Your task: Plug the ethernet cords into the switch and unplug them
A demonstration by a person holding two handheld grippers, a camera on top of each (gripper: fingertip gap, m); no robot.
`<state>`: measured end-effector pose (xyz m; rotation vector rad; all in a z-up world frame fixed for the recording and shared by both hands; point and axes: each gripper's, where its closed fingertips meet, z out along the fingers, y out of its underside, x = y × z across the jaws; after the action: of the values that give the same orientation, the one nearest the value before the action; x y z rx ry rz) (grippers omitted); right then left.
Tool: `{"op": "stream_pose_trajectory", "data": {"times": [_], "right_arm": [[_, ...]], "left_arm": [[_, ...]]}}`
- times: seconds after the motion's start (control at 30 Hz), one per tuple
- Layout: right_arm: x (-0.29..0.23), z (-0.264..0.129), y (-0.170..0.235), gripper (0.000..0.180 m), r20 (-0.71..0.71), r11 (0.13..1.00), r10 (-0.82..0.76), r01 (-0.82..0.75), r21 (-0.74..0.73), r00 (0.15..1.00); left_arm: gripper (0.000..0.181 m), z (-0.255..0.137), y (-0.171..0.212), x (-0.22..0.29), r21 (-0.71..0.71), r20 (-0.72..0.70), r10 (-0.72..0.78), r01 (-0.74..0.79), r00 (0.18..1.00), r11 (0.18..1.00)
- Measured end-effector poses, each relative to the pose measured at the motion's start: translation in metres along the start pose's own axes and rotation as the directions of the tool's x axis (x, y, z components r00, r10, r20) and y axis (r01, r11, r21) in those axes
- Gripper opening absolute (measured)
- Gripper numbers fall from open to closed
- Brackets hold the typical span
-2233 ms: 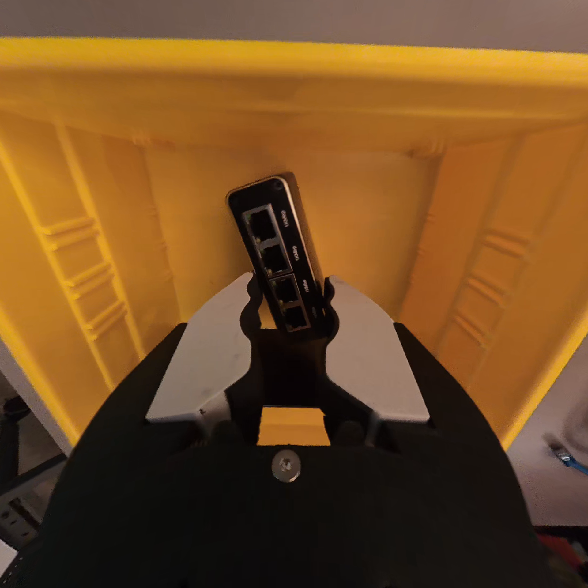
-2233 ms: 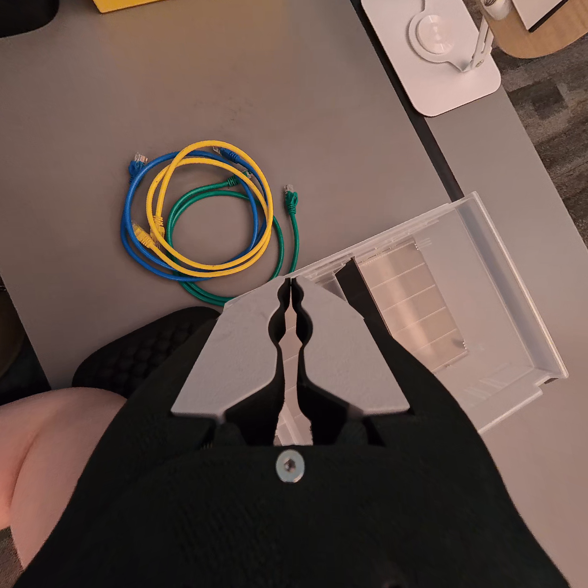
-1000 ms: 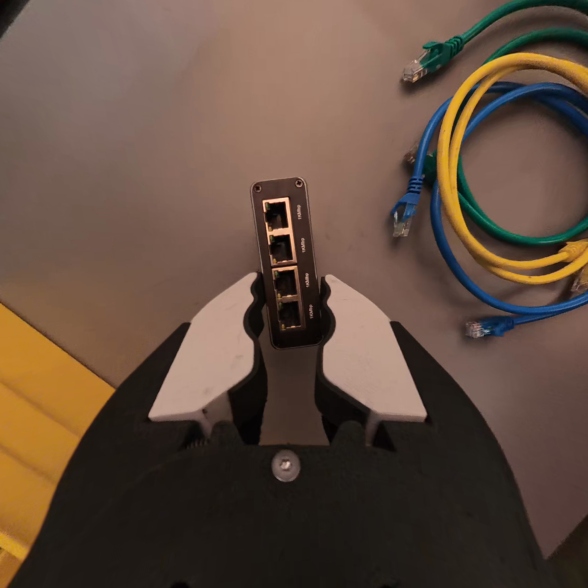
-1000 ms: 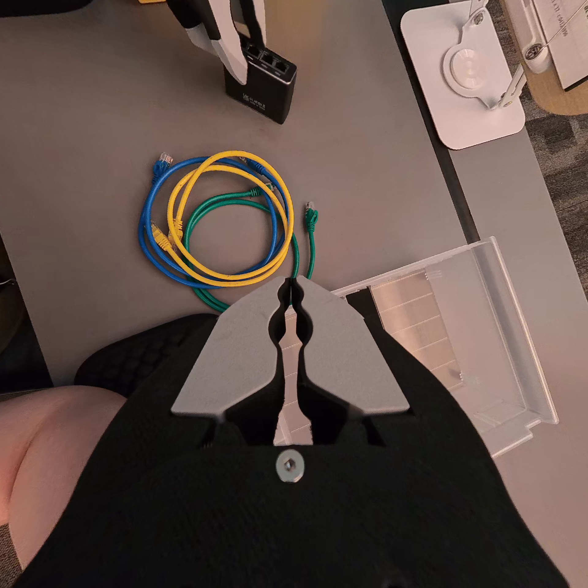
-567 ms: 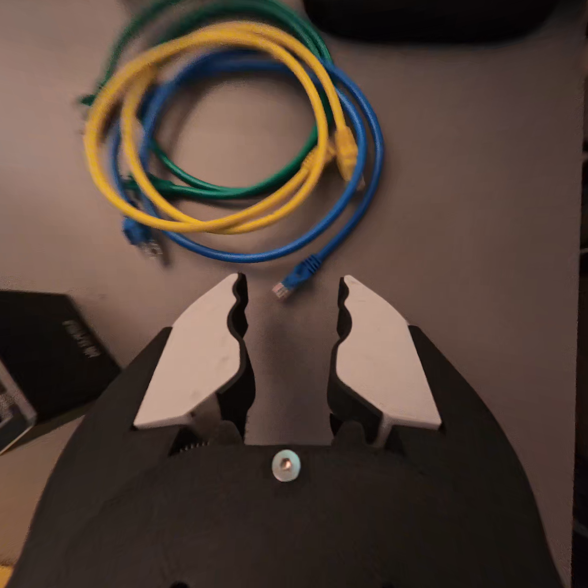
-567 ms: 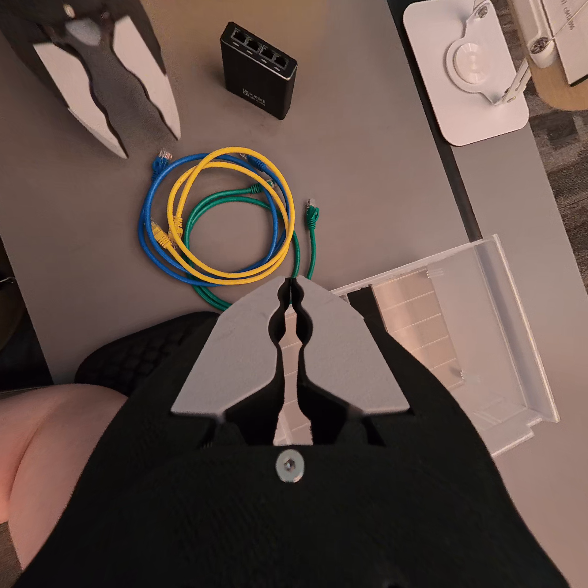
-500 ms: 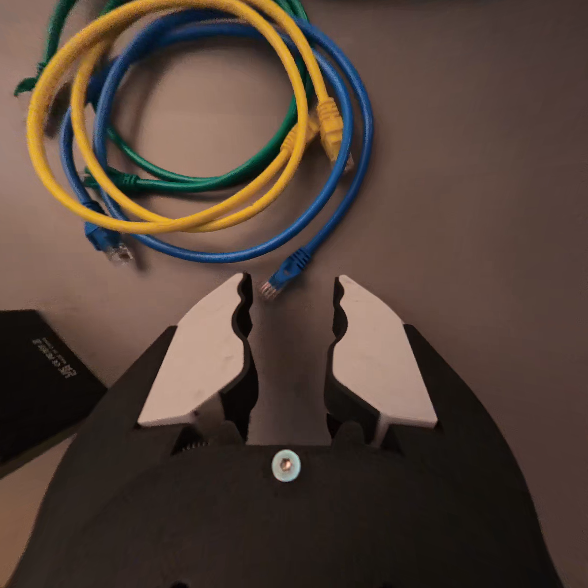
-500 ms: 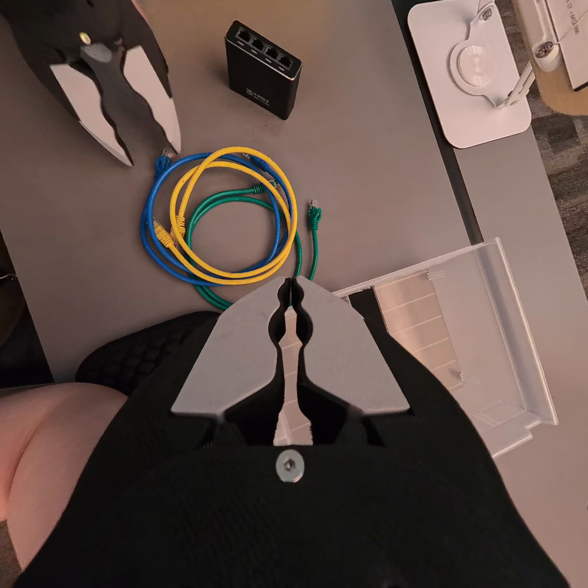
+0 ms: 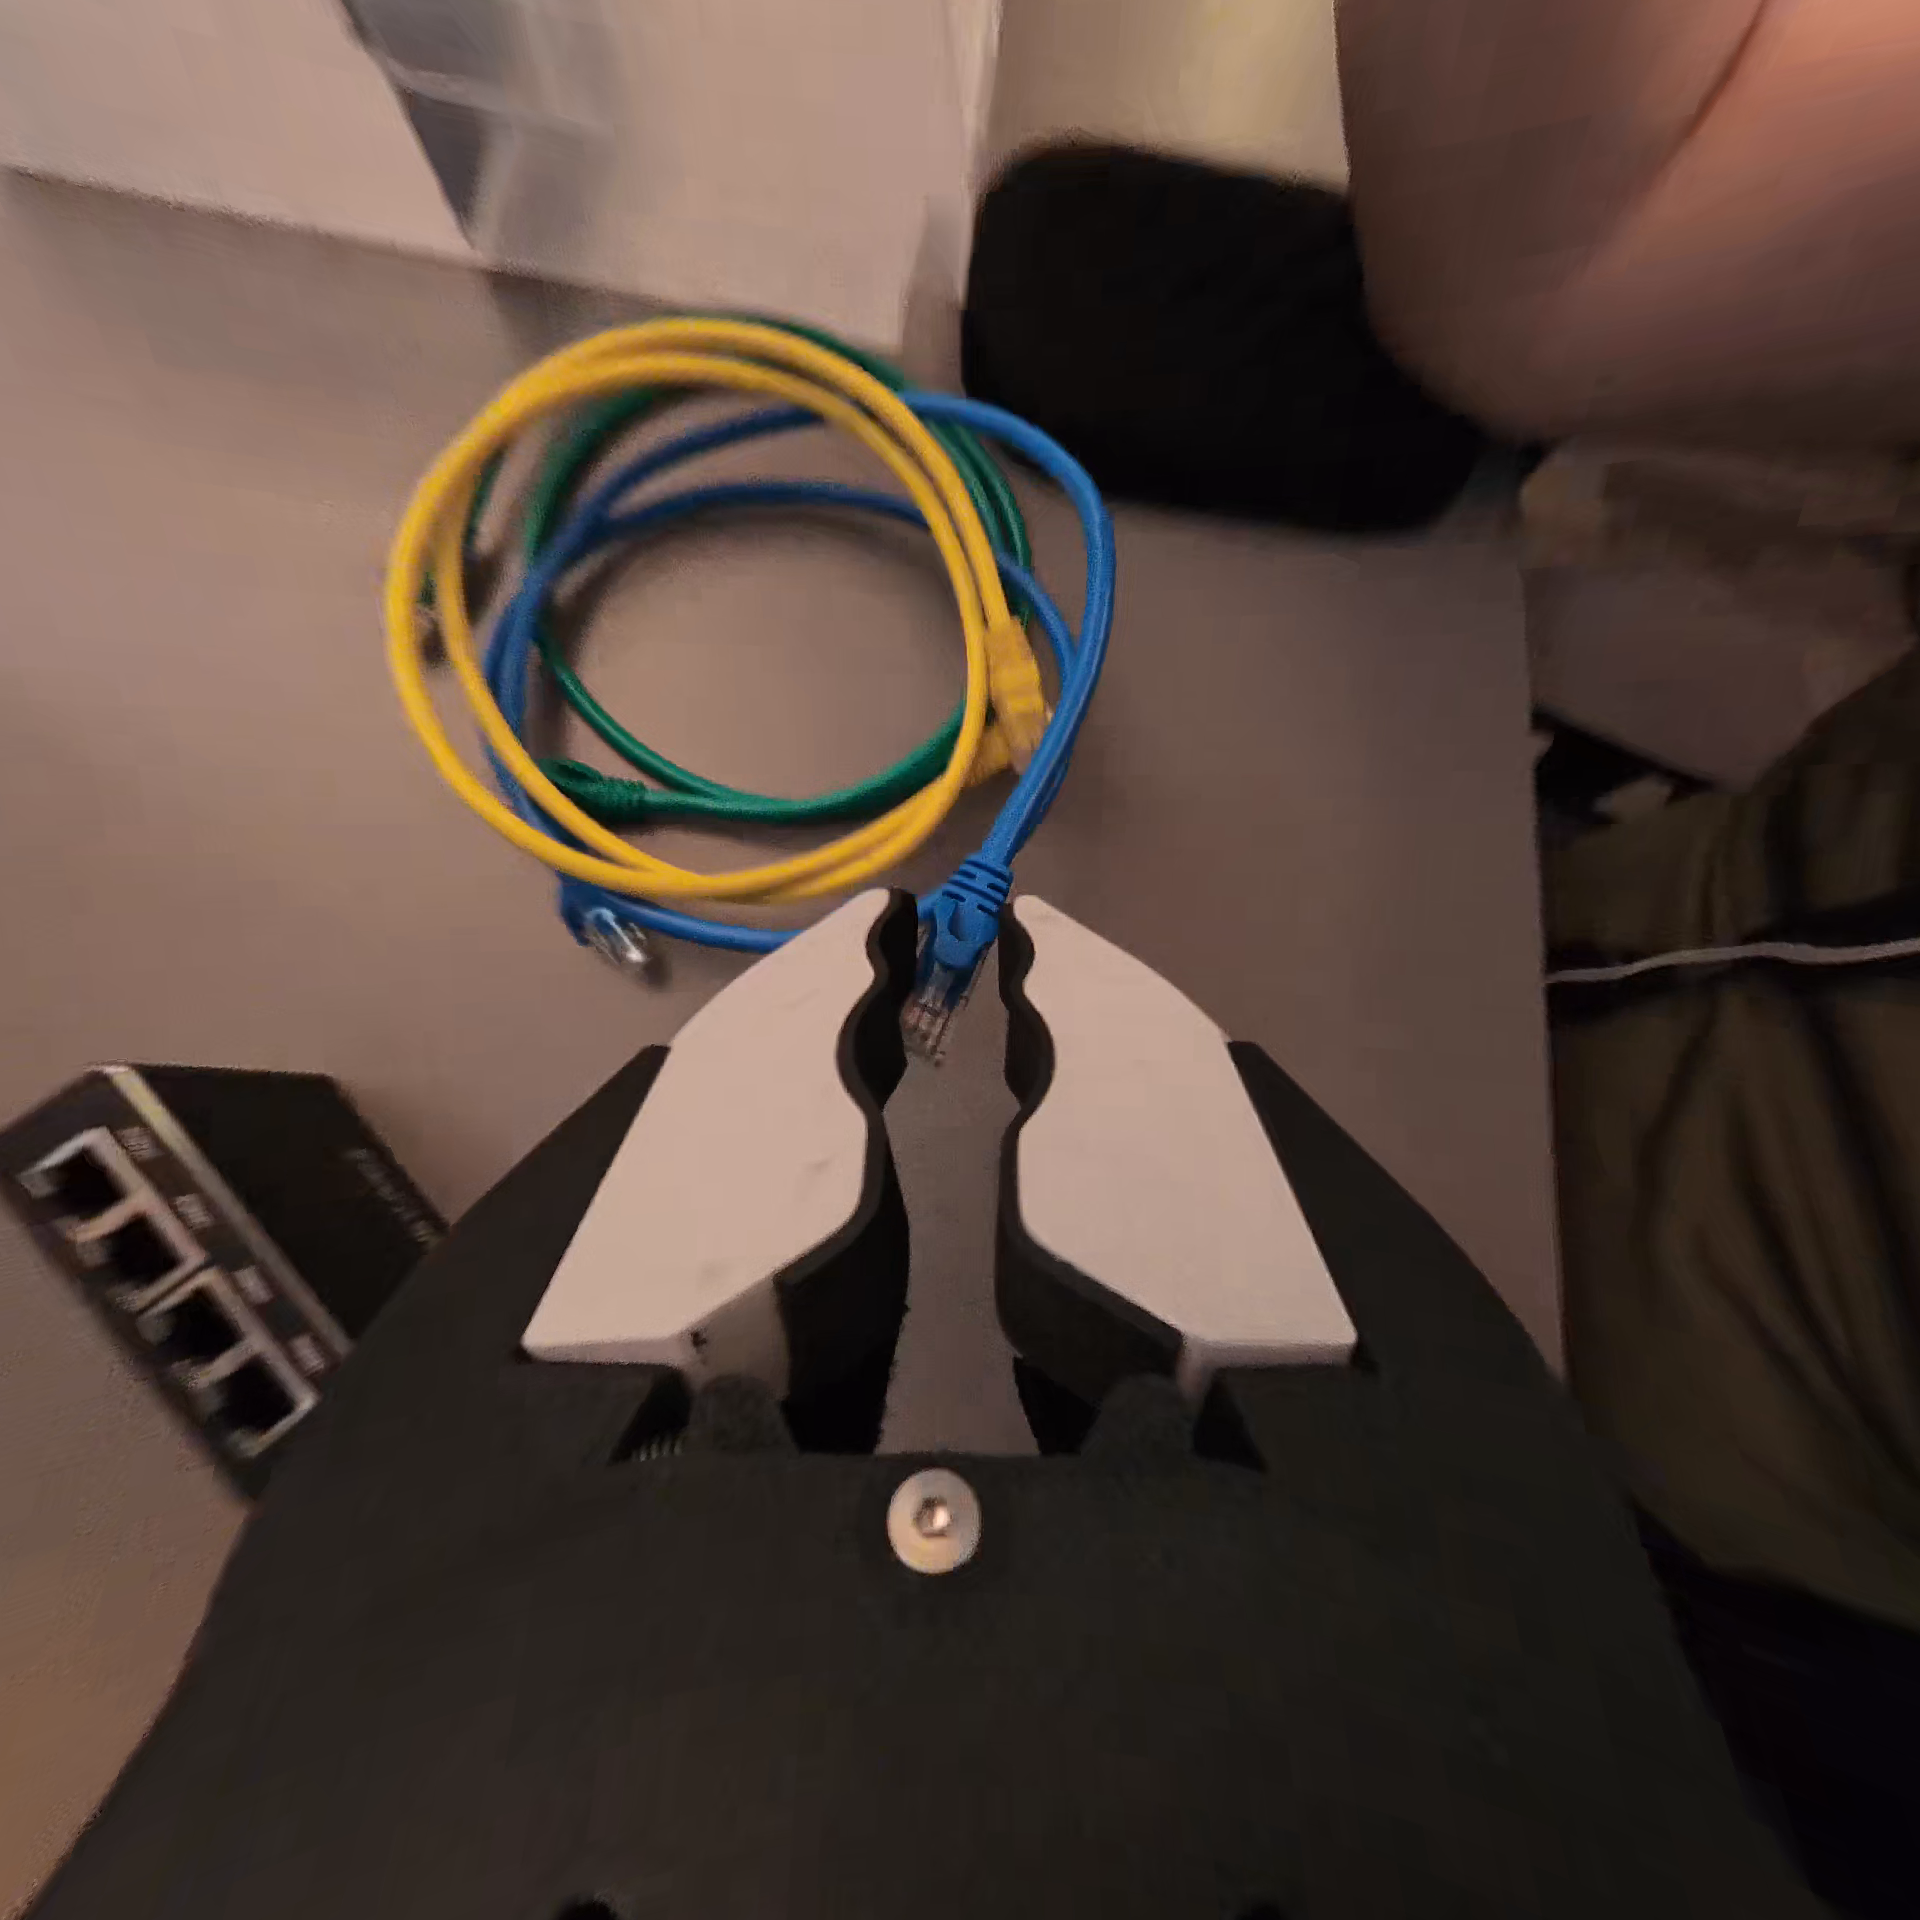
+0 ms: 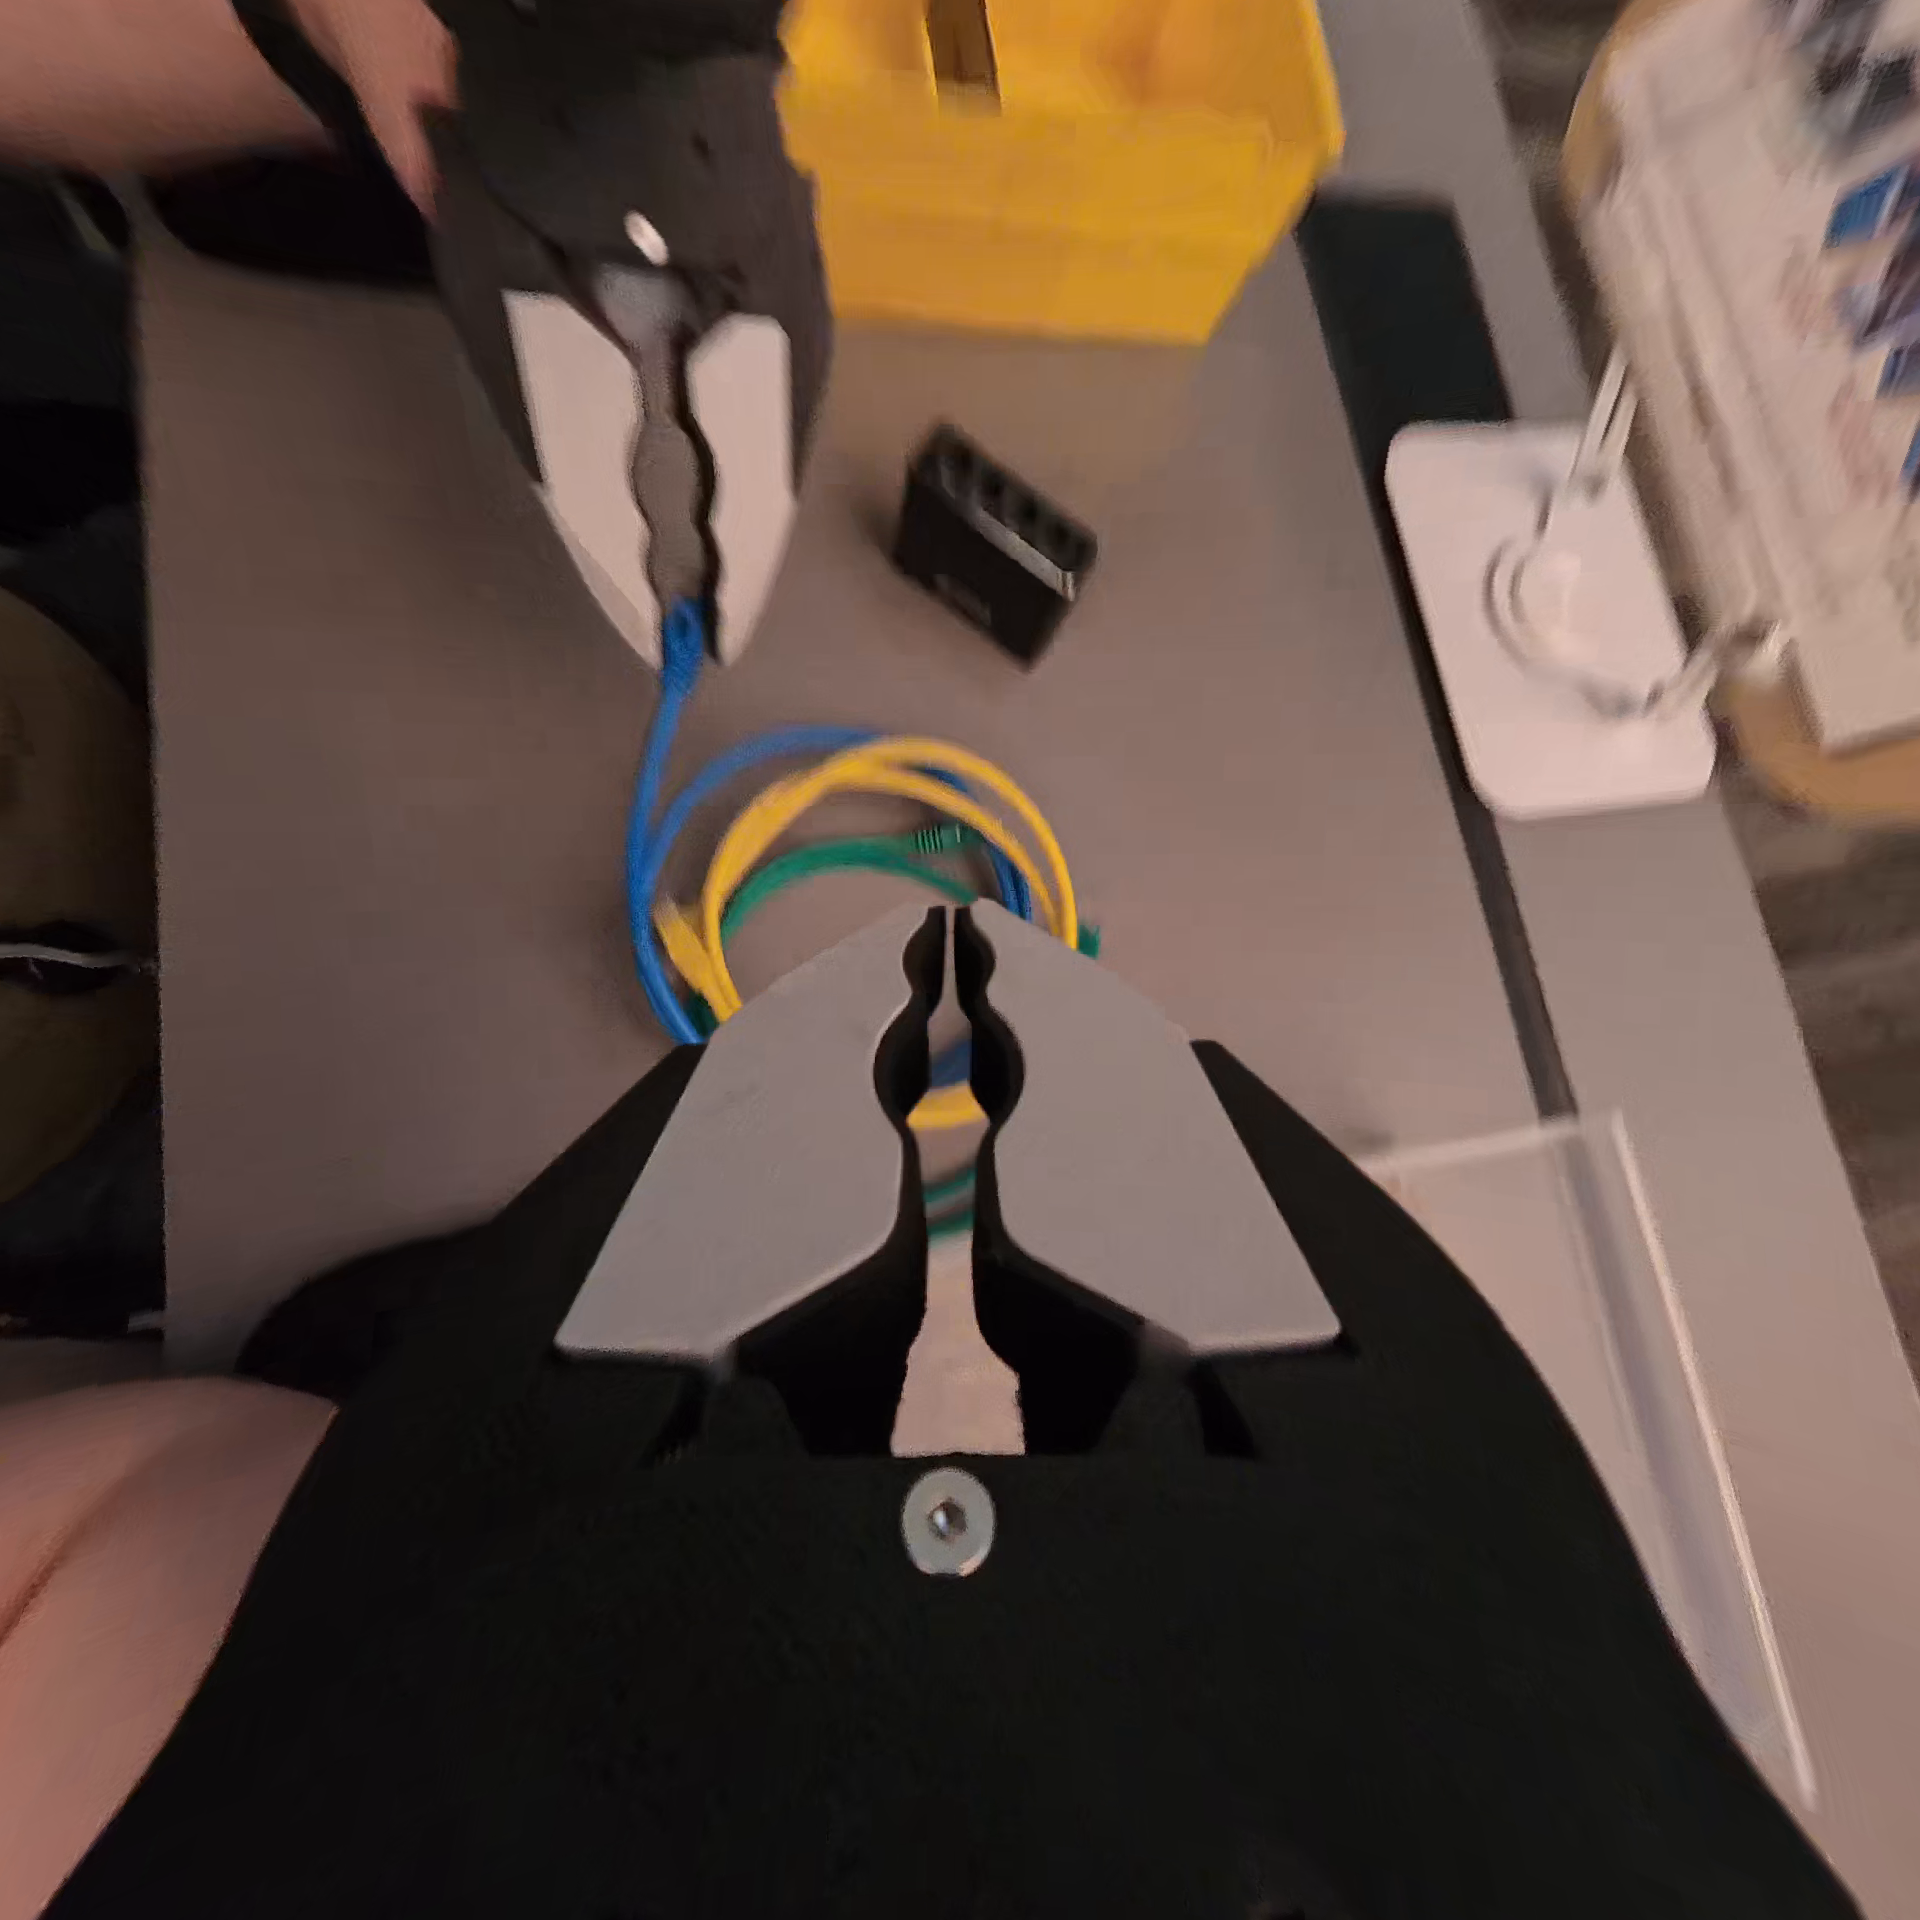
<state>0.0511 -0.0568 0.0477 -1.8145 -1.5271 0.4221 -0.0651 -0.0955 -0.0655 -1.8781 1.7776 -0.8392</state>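
The plug end of the blue cord (image 9: 961, 925) is clamped between the tips of the left gripper (image 9: 948, 914); the clear connector points back toward the gripper body. In the right wrist view the left gripper (image 10: 688, 634) is seen with the blue cord (image 10: 649, 800) running from its tips down to the coil on the table. The rest of the blue cord is looped on the grey table (image 9: 208, 727) with the yellow cord (image 9: 675, 582) and the green cord (image 9: 748, 800), all tangled in one coil. The blue cord's other plug (image 9: 608, 930) is seen lying at the coil's edge.

The switch (image 9: 197, 1236) is set on the table left of the left gripper, apart from the cords, ports facing the camera. All four ports are seen empty. In the right wrist view the switch (image 10: 987, 540) lies between the coil and the yellow bin (image 10: 1049, 197).

The right gripper (image 10: 948, 914) is closed with nothing held, tips nearly touching, positioned above the near side of the coil. A clear plastic tray (image 10: 1621, 1351) is seen at the right, a white stand base (image 10: 1548, 644) farther back. Both views are motion-blurred.
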Motion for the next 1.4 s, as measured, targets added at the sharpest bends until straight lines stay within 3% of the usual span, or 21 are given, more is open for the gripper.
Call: {"op": "stream_pose_trajectory", "data": {"times": [0.13, 0.23, 0.33, 0.47, 0.53, 0.63, 0.77, 0.93, 1.17, 1.27, 1.4], "right_arm": [[-0.035, -0.016, -0.080, 0.012, 0.174, 0.936, -0.062, -0.003, 0.351, 0.983], [-0.067, -0.019, -0.114, 0.013, 0.344, 0.882, -0.111, -0.067, 0.467, 0.933], [-0.087, 0.000, -0.118, 0.014, 0.527, 0.906, -0.047, -0.186, 0.381, 0.849], [-0.060, 0.057, -0.098, 0.014, 0.534, 0.915, 0.254, -0.380, 0.139, 0.807], [-0.038, 0.080, -0.093, 0.015, 0.543, 0.840, 0.418, -0.538, 0.074, 0.728], [0.000, 0.090, -0.105, 0.019, 0.618, 0.663, 0.495, -0.725, 0.186, 0.611], [0.030, 0.089, -0.114, 0.029, 0.563, 0.584, 0.452, -0.707, 0.399, 0.691], [0.031, 0.061, -0.133, 0.032, 0.564, 0.515, 0.312, -0.634, 0.577, 0.765], [0.029, 0.051, -0.137, 0.010, 0.654, 0.443, 0.252, -0.685, 0.577, 0.714], [0.029, 0.052, -0.135, 0.010, 0.678, 0.436, 0.253, -0.707, 0.556, 0.690], [0.030, 0.051, -0.134, 0.010, 0.634, 0.464, 0.257, -0.669, 0.581, 0.729]], "left_arm": [[0.013, -0.038, -0.049, -0.021, 0.133, 0.010, -0.111, 0.108, 0.994, 0.985], [0.013, -0.065, -0.080, -0.046, 0.199, 0.034, -0.187, 0.177, 0.982, 0.964], [0.012, -0.088, -0.107, -0.065, 0.264, 0.005, -0.252, 0.242, 0.968, 0.934], [0.012, -0.105, -0.128, -0.077, 0.337, -0.092, -0.292, 0.305, 0.952, 0.891], [0.012, -0.111, -0.132, -0.080, 0.368, -0.120, -0.304, 0.327, 0.945, 0.870], [0.012, -0.123, -0.133, -0.082, 0.422, -0.137, -0.300, 0.330, 0.944, 0.844], [0.012, -0.132, -0.129, -0.075, 0.451, -0.152, -0.273, 0.313, 0.950, 0.836], [0.012, -0.141, -0.128, -0.067, 0.469, -0.152, -0.234, 0.279, 0.960, 0.838], [0.012, -0.140, -0.130, -0.058, 0.466, -0.139, -0.182, 0.227, 0.973, 0.855], [0.012, -0.139, -0.129, -0.060, 0.457, -0.111, -0.182, 0.213, 0.977, 0.864], [0.012, -0.138, -0.129, -0.060, 0.456, -0.097, -0.179, 0.203, 0.979, 0.867]]}}
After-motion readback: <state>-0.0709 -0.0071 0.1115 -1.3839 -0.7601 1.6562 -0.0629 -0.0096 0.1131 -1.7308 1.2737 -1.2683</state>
